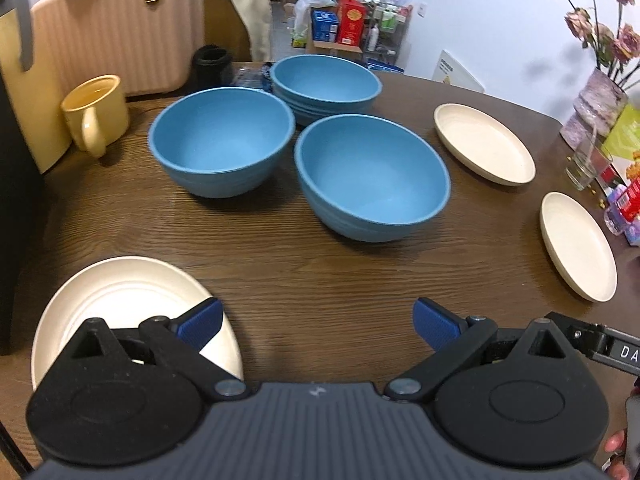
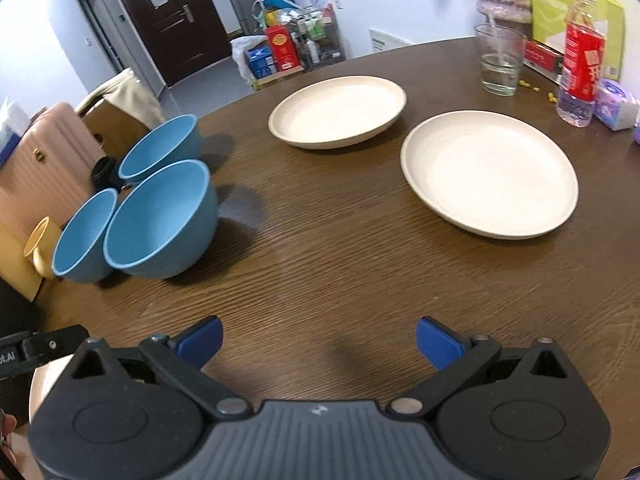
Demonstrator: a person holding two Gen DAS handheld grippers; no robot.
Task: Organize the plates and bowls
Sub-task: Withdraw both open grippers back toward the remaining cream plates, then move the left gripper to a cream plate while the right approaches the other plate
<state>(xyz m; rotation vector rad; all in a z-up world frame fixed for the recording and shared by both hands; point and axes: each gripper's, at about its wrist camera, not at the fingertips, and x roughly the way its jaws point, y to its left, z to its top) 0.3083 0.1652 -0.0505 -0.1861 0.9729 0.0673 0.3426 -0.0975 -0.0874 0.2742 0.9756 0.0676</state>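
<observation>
My left gripper (image 1: pixel 318 322) hangs over the wooden table (image 1: pixel 280 280) with its blue pads spread wide and nothing between them; a cream plate (image 1: pixel 120 300) lies under its left finger. My right gripper (image 2: pixel 318 342) is likewise spread wide and empty. Beyond the left one stand two blue bowls (image 1: pixel 222 140) (image 1: pixel 372 176) side by side, with a stack of blue bowls (image 1: pixel 326 86) behind. Off to the right lie two more cream plates (image 2: pixel 338 110) (image 2: pixel 490 174), near each other but apart.

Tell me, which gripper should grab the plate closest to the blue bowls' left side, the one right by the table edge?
Probably the left gripper. It is open, and that cream plate lies just beneath its left finger. The right gripper, also open, faces the two other plates instead.
</observation>
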